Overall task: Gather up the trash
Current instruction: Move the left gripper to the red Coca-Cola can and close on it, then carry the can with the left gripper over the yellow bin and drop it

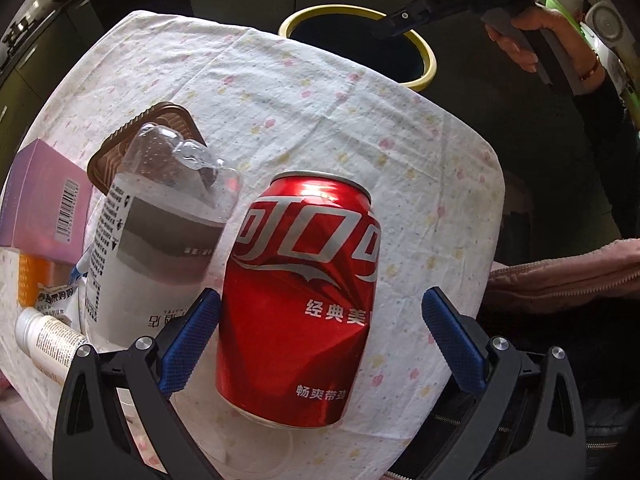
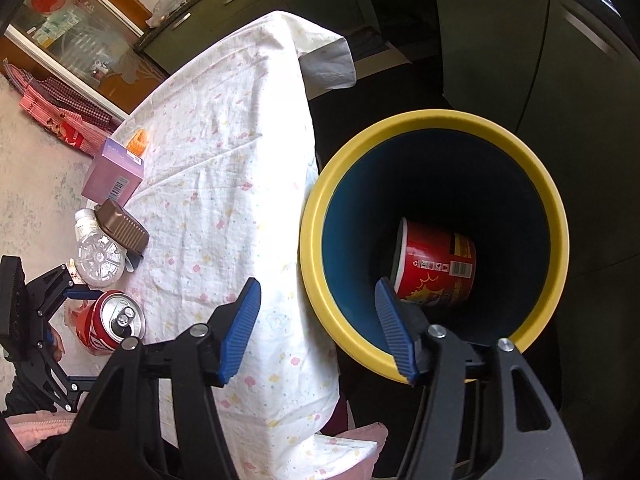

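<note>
A dented red cola can (image 1: 298, 300) stands on the floral tablecloth (image 1: 320, 112), between the open fingers of my left gripper (image 1: 320, 320); the left pad (image 1: 188, 340) is close to it, the right pad is apart. The can also shows in the right wrist view (image 2: 110, 322) with the left gripper around it. My right gripper (image 2: 316, 328) is open and empty above the rim of the yellow-rimmed bin (image 2: 560, 216). A red paper cup (image 2: 434, 266) lies inside the bin. The bin also shows beyond the table in the left wrist view (image 1: 428, 60).
Beside the can stand a clear plastic bottle (image 1: 156, 240), a brown plastic tray (image 1: 120, 148), a purple box (image 1: 44, 208), a small white bottle (image 1: 48, 340) and an orange item (image 1: 30, 280). Dark cabinets (image 2: 520, 40) stand behind the bin.
</note>
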`<state>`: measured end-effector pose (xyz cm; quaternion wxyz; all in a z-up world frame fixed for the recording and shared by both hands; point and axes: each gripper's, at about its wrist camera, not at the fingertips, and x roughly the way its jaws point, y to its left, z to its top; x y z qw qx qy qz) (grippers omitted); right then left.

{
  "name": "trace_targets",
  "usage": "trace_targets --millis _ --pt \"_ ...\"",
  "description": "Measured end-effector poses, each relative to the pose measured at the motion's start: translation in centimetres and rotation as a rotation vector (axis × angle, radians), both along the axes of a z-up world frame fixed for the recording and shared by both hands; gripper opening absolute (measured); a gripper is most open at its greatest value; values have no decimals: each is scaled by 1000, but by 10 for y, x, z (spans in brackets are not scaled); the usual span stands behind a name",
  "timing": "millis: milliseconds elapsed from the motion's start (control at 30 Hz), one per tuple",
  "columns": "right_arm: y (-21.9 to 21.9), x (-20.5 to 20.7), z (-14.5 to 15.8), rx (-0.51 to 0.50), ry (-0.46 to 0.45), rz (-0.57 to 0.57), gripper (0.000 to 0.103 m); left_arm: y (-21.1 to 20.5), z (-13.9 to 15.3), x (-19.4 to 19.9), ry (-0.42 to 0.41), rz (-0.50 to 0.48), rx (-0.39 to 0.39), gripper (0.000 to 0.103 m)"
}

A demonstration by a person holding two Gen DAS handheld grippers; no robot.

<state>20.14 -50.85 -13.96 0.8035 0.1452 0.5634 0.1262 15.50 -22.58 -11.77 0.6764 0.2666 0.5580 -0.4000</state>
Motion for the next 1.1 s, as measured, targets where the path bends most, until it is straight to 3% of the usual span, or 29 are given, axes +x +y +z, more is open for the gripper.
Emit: trace_targets --millis 200,300,400,467,733,1100 --pt "3 0 -4 3 8 14 60 -2 -12 13 63 2 17 99" --pt "3 -1 -8 7 15 16 60 -5 -14 12 52 -22 22 98" --pt "2 -1 -10 14 17 17 60 -4 -14 8 55 -25 21 85" --pt "2 -2 -11 16 17 16 60 -5 -18 10 62 -6 37 72" --pt "-1 -7 -11 28 5 14 60 2 -8 7 27 46 23 71" --pt "-17 -25 -2 29 -34 -19 60 -23 30 -9 -22 -29 -2 71"
